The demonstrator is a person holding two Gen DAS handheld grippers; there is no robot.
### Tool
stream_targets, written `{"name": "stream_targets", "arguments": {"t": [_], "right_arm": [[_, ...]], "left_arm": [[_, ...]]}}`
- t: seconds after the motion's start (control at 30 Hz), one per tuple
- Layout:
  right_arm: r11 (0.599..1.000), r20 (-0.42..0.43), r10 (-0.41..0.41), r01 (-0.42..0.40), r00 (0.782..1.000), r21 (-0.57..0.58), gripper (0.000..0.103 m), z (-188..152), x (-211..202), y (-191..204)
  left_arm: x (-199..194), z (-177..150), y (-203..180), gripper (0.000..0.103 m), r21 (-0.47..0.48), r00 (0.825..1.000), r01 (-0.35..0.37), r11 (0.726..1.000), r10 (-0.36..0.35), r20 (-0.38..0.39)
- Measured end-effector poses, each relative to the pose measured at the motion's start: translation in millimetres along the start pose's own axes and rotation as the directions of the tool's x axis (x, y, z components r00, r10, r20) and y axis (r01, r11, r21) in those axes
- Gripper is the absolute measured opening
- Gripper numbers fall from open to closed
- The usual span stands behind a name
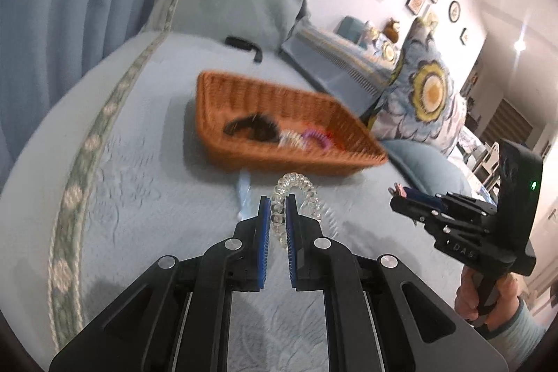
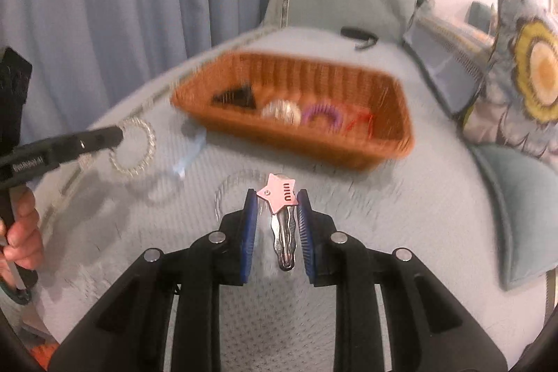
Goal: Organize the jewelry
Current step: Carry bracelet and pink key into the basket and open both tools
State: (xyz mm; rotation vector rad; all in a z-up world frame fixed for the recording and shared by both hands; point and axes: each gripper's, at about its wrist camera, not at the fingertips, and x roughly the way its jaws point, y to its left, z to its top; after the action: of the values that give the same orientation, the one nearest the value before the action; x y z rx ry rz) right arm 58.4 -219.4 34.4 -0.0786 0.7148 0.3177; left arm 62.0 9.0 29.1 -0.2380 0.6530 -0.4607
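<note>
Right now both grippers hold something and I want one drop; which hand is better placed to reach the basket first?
Probably left: its gripper, pinching the clear hair tie, sits nearer the basket than the right gripper.

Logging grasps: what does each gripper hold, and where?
Left gripper: clear spiral hair tie, pinched on one side. Right gripper: pink star hair clip, held by its metal shaft.

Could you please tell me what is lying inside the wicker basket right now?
Inside the wicker basket lie a dark hair clip, a pale coil hair tie, a purple coil hair tie and something red. Motion blur hides detail, and the near wall covers the floor nearest the cameras.
</note>
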Motion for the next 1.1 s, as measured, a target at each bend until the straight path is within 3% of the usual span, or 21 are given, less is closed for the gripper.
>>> {"name": "stream_targets", "arguments": {"t": [0.23, 0.5, 0.77, 1.0, 1.1], "right_arm": [[0.999, 0.094, -0.006, 0.003, 0.996, 0.034, 0.020, 68.5, -0.6, -22.6], [0.985, 0.025, 0.039, -0.042, 0.999, 0.167, 0.020, 113.4, 70.8, -61.7], [0.973, -0.100, 0.035, -0.011, 0.994, 0.229, 0.020, 113.4, 138.8, -78.9], [0.972, -0.162, 0.023, 0.016, 0.987, 0.232, 0.021, 100.5, 159.1, -78.9], [0.969, -0.161, 0.034, 0.007, 0.986, 0.246, 0.028, 98.3, 155.9, -79.4]], "left_arm": [[6.1, 57.7, -26.9, 0.007, 0.080, 0.997, 0.008, 0.997, -0.014, 0.072], [72.9, 116.4, -28.9, 0.007, 0.082, 0.998, -0.041, 0.996, 0.036, 0.055], [144.9, 116.4, -9.9, 0.007, 0.045, 0.996, -0.083, 0.996, 0.085, -0.034], [164.0, 108.5, -6.3, 0.008, 0.032, 0.993, -0.088, 0.996, 0.091, -0.078], [154.7, 107.0, -6.0, 0.032, 0.022, 0.995, -0.073, 0.997, 0.074, -0.062]]}}
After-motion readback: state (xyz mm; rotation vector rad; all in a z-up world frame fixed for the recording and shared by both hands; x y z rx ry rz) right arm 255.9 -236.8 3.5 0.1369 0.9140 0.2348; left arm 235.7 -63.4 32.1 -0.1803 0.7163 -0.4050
